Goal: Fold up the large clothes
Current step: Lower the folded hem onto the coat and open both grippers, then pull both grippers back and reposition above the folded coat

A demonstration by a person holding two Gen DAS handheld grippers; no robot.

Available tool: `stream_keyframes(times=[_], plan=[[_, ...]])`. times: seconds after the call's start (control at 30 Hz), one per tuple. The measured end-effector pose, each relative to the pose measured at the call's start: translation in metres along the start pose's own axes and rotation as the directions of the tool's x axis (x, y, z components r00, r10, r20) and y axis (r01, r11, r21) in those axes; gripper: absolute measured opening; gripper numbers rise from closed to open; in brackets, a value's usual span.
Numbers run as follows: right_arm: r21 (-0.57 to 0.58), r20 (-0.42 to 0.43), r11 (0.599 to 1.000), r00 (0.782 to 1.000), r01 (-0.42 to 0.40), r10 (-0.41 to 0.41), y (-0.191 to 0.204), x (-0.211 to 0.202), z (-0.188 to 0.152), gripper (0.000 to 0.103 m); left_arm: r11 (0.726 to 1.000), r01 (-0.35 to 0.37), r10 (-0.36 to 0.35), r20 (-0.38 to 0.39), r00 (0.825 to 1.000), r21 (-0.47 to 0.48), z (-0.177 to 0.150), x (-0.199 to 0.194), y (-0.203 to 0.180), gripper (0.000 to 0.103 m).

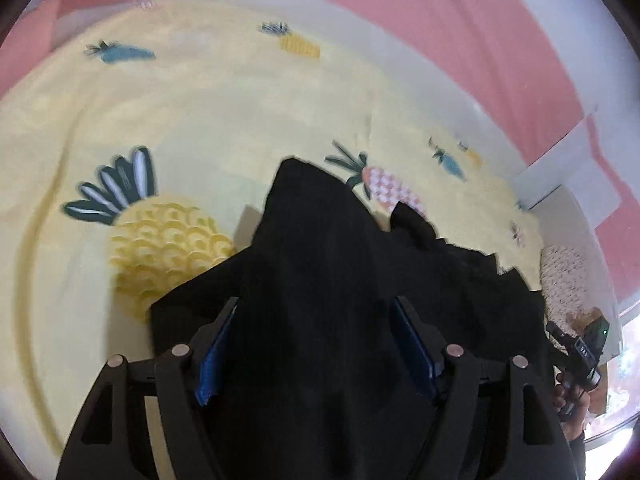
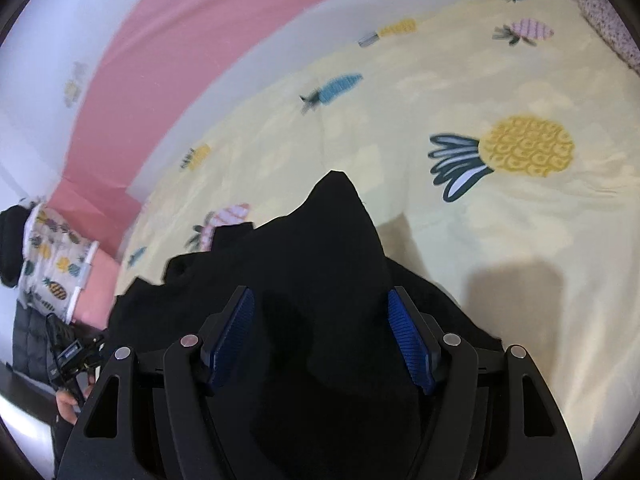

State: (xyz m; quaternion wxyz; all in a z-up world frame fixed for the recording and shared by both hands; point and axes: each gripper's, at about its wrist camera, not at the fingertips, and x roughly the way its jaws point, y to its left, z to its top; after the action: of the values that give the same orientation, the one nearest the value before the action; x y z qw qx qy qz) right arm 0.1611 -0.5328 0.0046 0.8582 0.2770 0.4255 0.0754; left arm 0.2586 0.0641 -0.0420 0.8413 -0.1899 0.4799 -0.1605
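A large black garment (image 1: 320, 240) lies in a rumpled heap on a yellow pineapple-print bedsheet (image 1: 200, 120). My left gripper (image 1: 315, 302) hovers over it with its blue pads (image 1: 218, 352) spread wide; black cloth fills the gap, and both pad faces show bare. In the right wrist view the same garment (image 2: 320, 240) rises to a point on the sheet (image 2: 520, 240). My right gripper (image 2: 320, 292) is open above it, pads (image 2: 412, 344) clear of the cloth. Each view shows the other gripper in a hand at its edge (image 1: 580, 352) (image 2: 72, 352).
A pink and white wall (image 1: 500, 40) runs behind the bed. A knitted cushion (image 1: 564, 280) lies at the bed's right edge. A pineapple-print pillow (image 2: 56, 264) and a dark padded jacket (image 2: 32, 340) sit at the left. A pink patterned pillow (image 2: 608, 20) lies far right.
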Motion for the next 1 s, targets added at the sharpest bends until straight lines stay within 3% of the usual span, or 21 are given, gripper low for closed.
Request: stream_keyframes(times=[0.03,0.07,0.13,0.2,0.27,0.33,0.43,0.5,0.77,0.87,0.93,1.0], plan=[[0.017,-0.020,1.000,1.000,0.005,-0.005,-0.002,0.006,0.003,0.060,1.000,-0.014,0.014,-0.011,1.000,-0.005,0.002,0.008,0.000,0.062],[0.032,-0.024,0.999,1.000,0.018,-0.017,-0.005,0.007,0.005,0.022,1.000,-0.029,0.029,-0.008,1.000,-0.008,0.003,0.012,-0.001,0.056],[0.045,0.003,0.999,1.000,0.015,-0.016,-0.006,-0.003,0.008,0.014,1.000,-0.028,0.027,0.036,0.999,0.001,0.005,0.005,-0.006,0.023],[0.035,0.098,0.999,0.995,-0.017,0.013,-0.003,-0.029,0.010,0.014,1.000,-0.010,0.007,0.126,0.992,0.020,0.006,-0.015,-0.014,0.020],[0.044,0.163,0.998,0.986,-0.049,0.041,-0.006,-0.045,0.012,0.013,0.999,0.021,-0.031,0.222,0.974,0.047,0.010,-0.030,-0.021,0.019],[0.055,0.168,0.998,0.986,-0.023,0.013,-0.011,-0.038,0.014,0.013,0.997,0.049,-0.062,0.271,0.961,0.054,0.015,-0.029,-0.024,0.019],[0.046,0.100,0.996,0.991,0.081,-0.085,-0.021,0.000,0.011,0.013,0.999,-0.014,0.002,0.233,0.972,0.052,0.018,0.007,-0.018,0.019],[0.064,0.064,0.993,0.993,0.097,-0.101,-0.030,0.020,0.005,0.014,1.000,-0.023,0.019,0.191,0.981,0.017,0.015,0.034,-0.004,0.021],[0.009,0.027,0.979,0.979,0.204,-0.204,-0.027,0.045,-0.005,0.018,0.996,-0.081,0.075,0.185,0.980,0.028,0.011,0.055,-0.002,0.030],[0.009,0.011,0.974,0.974,0.226,-0.226,-0.029,0.046,-0.004,0.024,0.992,-0.122,0.116,0.172,0.978,0.027,0.011,0.057,-0.005,0.043],[0.023,0.002,0.972,0.972,0.233,-0.233,-0.029,0.042,-0.002,0.032,0.988,-0.156,0.154,0.152,0.976,0.005,0.017,0.055,-0.003,0.057],[0.031,0.023,0.971,0.971,0.237,-0.237,-0.024,0.023,0.001,0.034,0.986,-0.164,0.164,0.154,0.974,-0.009,0.018,0.042,-0.003,0.058]])
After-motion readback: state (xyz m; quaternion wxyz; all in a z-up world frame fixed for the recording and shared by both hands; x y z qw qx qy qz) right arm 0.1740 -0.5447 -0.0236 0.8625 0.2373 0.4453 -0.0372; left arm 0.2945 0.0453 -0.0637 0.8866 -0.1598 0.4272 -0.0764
